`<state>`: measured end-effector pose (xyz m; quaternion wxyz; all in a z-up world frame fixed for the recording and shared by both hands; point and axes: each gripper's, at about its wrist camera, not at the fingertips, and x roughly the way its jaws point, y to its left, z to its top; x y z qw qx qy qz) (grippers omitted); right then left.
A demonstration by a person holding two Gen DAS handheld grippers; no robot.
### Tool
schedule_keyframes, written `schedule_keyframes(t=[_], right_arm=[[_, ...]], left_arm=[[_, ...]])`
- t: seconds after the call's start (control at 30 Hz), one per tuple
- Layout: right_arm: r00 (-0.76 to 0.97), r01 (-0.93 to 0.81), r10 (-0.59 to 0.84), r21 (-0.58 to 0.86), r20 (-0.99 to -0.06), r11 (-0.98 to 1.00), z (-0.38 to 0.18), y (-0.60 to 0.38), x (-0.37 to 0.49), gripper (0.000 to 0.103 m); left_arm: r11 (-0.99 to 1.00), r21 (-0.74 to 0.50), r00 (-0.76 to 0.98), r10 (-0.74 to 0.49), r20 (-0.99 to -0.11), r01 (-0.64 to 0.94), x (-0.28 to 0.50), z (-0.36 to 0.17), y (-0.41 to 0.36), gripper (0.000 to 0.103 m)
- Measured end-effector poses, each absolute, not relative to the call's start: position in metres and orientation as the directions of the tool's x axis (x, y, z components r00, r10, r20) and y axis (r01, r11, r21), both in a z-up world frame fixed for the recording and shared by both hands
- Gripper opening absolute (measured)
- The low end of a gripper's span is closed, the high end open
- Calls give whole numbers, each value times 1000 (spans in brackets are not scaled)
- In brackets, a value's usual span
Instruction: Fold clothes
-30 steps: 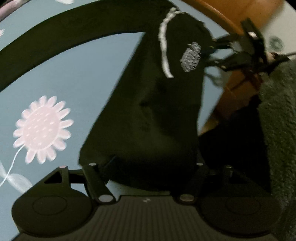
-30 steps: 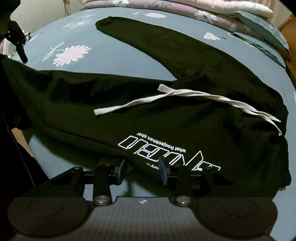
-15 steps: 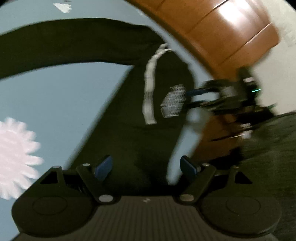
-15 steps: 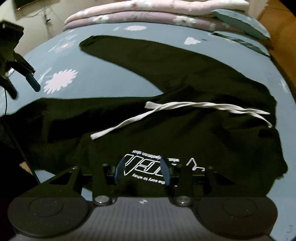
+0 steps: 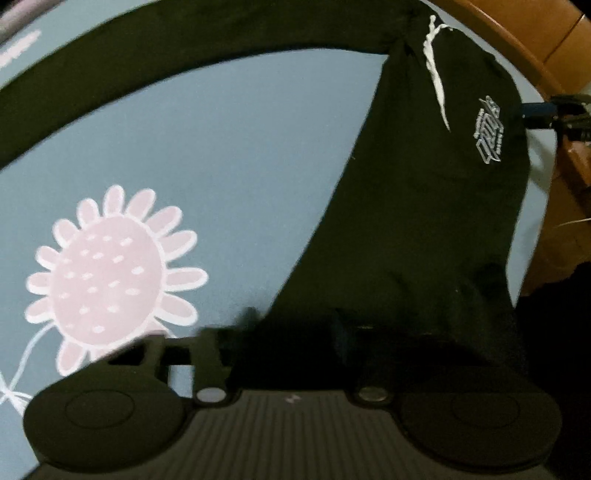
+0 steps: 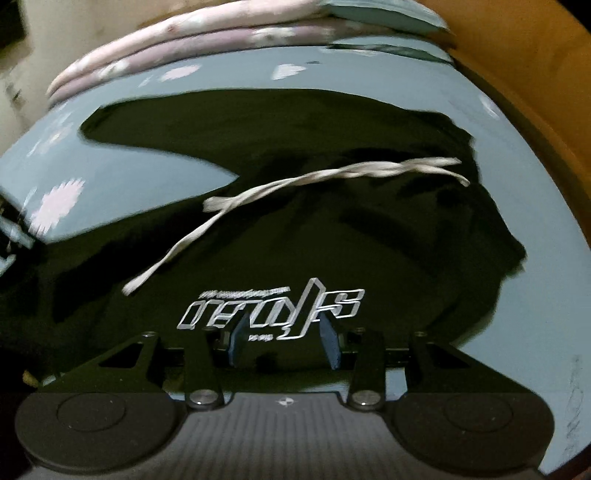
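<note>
Black pants [image 5: 424, 221] lie spread on a blue flowered bedsheet [image 5: 221, 147], with a white drawstring [image 5: 436, 74] and a white logo [image 5: 489, 136] near the waist. My left gripper [image 5: 295, 332] points down at the end of the near leg, its jaws closed together in the dark cloth and blurred. In the right wrist view the pants [image 6: 332, 240] fill the middle, drawstring [image 6: 295, 181] across them. My right gripper [image 6: 283, 343] stands open over the waist, its blue pads either side of the logo [image 6: 273, 306]. It also shows as a dark shape [image 5: 554, 114] beside the waist.
A large pink flower print [image 5: 110, 280] lies left of the leg. Folded pink quilts [image 6: 184, 33] and a teal pillow [image 6: 388, 11] are stacked at the far end of the bed. A wooden bed frame [image 6: 535, 92] runs along the right side.
The left gripper came down onto the leg's end and went from wide open to closed. The right gripper slid forward over the logo and rolled, staying open.
</note>
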<state>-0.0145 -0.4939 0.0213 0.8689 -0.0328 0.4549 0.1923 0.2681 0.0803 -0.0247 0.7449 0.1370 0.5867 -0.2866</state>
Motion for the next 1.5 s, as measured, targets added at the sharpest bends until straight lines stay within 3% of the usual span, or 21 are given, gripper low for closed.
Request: schedule_keyframes(t=[0.2,0.4,0.53,0.57,0.63,0.73,0.9,1.03,1.23,1.37,1.5], right_arm=[[577,-134,267,234,-772,963,13,-537,2,47],[636,178,83,249,-768,952,-4,-586,19,51],[642,236,107,328,-759,915,-23,-601,29,52],[649,228,111,331,-753,916,-25,-601,31,49],[648,203,119,321,-752,925,-27,-598,36,10],[645,182,114,297,-756,938,-22,-593,38,7],[624,209,100,288,-775,934,-20,-598,36,8],[634,201,68,249,-770,947,-10,-601,34,40],[720,136,-32,96,-693,986,27,-590,30,44],[748,38,16,66,-663,997,29,-574,51,44],[718,-15,54,62,-694,998,2,-559,84,44]], left_arm=[[885,-39,272,-184,-945,464,274,-1,106,1],[901,5,299,-139,-944,434,281,0,106,1],[910,13,289,-118,-950,413,286,-9,91,1],[914,14,287,-113,-951,406,287,-11,87,1],[918,18,285,-104,-953,395,288,-13,84,1],[919,44,296,-81,-952,392,284,-7,81,2],[927,68,295,-47,-954,369,279,-7,76,4],[939,76,295,-27,-955,334,283,-9,77,10],[958,82,387,-33,-921,276,297,27,81,12],[953,-37,427,-170,-888,302,316,44,56,14],[908,-204,387,-348,-854,366,346,31,-2,17]])
